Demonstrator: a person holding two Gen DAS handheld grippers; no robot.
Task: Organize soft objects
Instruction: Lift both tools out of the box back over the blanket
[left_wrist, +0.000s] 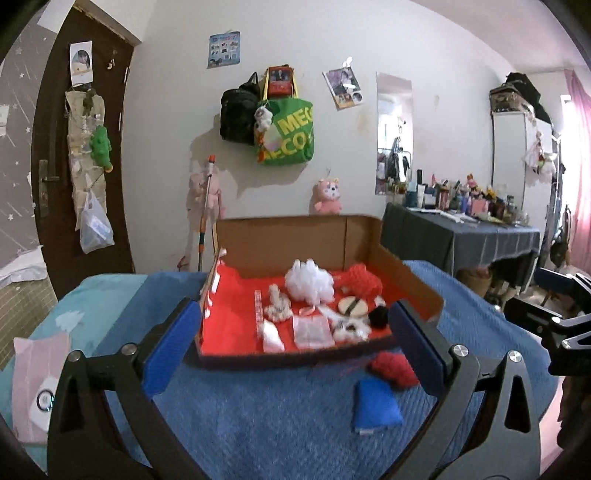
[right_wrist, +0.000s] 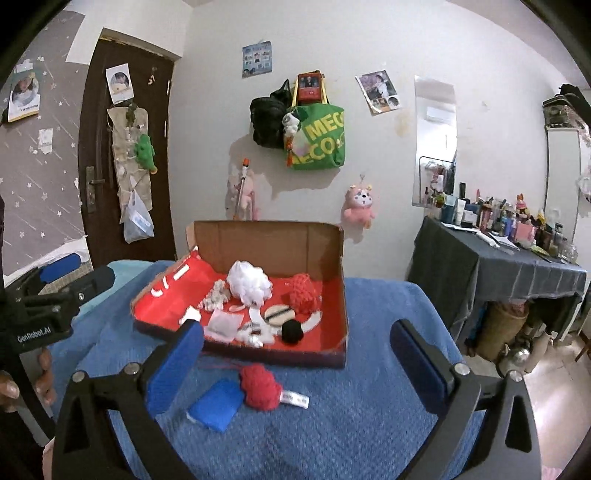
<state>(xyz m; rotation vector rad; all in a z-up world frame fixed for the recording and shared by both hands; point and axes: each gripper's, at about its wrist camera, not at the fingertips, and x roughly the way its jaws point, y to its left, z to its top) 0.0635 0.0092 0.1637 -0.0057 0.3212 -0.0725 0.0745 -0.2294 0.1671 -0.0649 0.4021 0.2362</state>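
Both your tongs are spread wide and hold nothing: the left tongs (left_wrist: 295, 343) and right tongs (right_wrist: 297, 356) hang above the blue blanket (right_wrist: 369, 424) in front of the box (right_wrist: 332, 360). Two soft things lie outside it, just short of its front wall: the red ball (right_wrist: 260, 389) and the blue pad (right_wrist: 216, 406), touching. From the right tongs they lie ahead and to the left; from the left tongs, ahead and right. The pad's long axis runs diagonally. Neither hand looks clearly nearer
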